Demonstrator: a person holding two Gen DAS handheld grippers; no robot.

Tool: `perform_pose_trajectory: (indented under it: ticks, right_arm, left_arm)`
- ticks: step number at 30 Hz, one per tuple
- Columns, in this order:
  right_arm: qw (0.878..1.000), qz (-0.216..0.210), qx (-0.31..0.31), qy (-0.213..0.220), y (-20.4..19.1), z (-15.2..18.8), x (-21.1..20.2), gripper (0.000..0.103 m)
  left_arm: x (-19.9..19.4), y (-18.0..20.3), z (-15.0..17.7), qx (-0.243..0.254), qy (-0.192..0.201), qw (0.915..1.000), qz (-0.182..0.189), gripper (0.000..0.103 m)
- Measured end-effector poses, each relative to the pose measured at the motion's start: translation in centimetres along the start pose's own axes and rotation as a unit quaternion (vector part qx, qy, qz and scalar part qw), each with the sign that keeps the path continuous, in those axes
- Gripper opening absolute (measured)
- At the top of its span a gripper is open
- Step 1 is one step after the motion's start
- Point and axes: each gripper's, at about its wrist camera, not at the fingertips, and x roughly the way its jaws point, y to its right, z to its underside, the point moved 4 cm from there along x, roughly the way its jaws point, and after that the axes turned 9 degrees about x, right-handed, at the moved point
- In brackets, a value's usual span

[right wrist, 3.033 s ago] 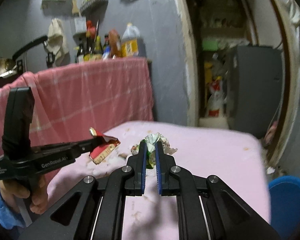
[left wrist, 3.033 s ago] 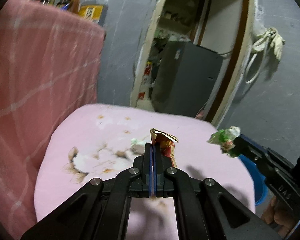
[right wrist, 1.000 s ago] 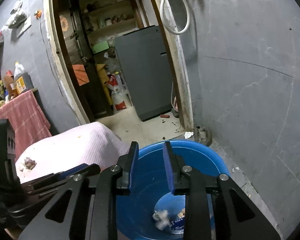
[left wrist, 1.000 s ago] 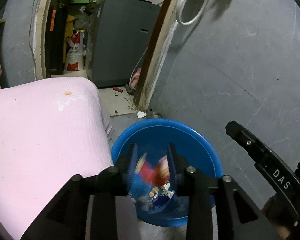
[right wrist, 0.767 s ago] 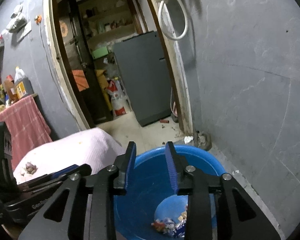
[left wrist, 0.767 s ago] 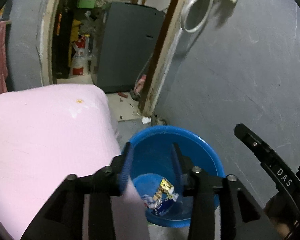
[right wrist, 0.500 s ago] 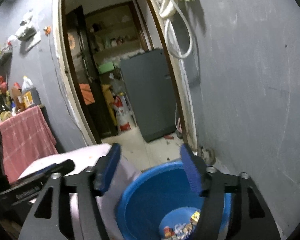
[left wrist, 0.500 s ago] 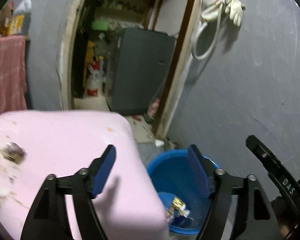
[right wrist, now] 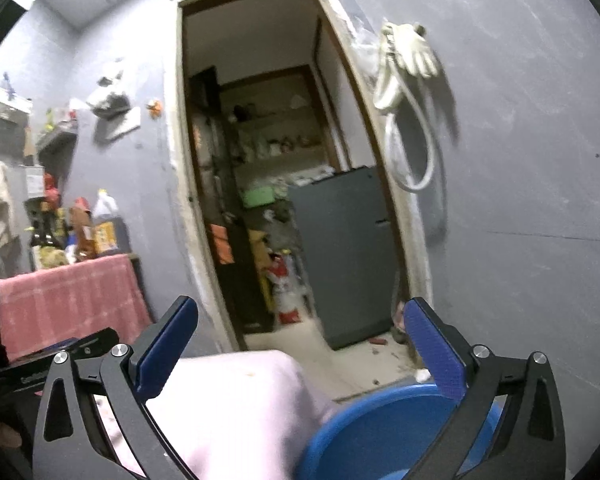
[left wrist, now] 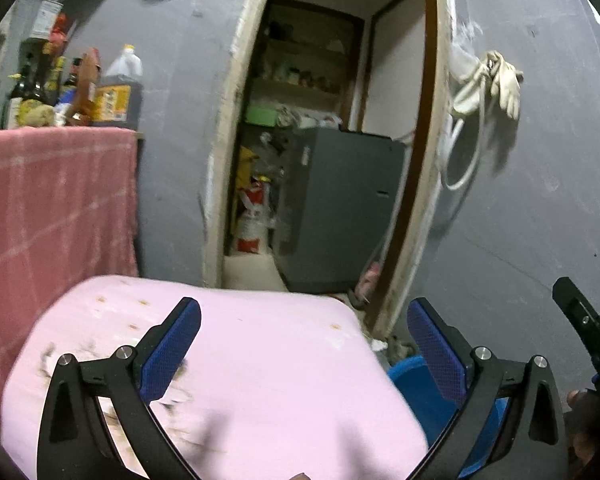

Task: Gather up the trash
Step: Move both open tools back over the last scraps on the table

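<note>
The pink cushioned surface [left wrist: 260, 380] fills the lower left wrist view, pale and stained, with brownish scraps of trash [left wrist: 80, 356] smeared and blurred near its left edge. Past its right edge, low on the floor, sits the blue basin [right wrist: 380, 420], round and plain blue; its contents are hidden here. The left gripper [left wrist: 304, 344] has just been opening and stands wide above the cushion's near edge, nothing between its blue pads. The right gripper [right wrist: 300, 344] has likewise just been opening, spread wide and empty over the basin's rim.
</note>
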Motion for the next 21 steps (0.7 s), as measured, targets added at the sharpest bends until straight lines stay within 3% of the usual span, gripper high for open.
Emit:
perform_pose_trajectory:
  ticks: [11, 21]
  right_arm:
    - [0.996, -0.08, -0.02, 0.023, -7.4, 0.6, 0.4, 0.103]
    - [0.988, -0.149, -0.041, -0.006, -13.2, 3.5, 2.0, 0.103]
  left_arm:
    - [-4.9, -6.7, -0.6, 0.001, 0.044, 0.9976, -0.054, 0.101]
    - [-7.6, -13.1, 0.8, -0.007, 0.058, 0.992, -0.112, 0.101]
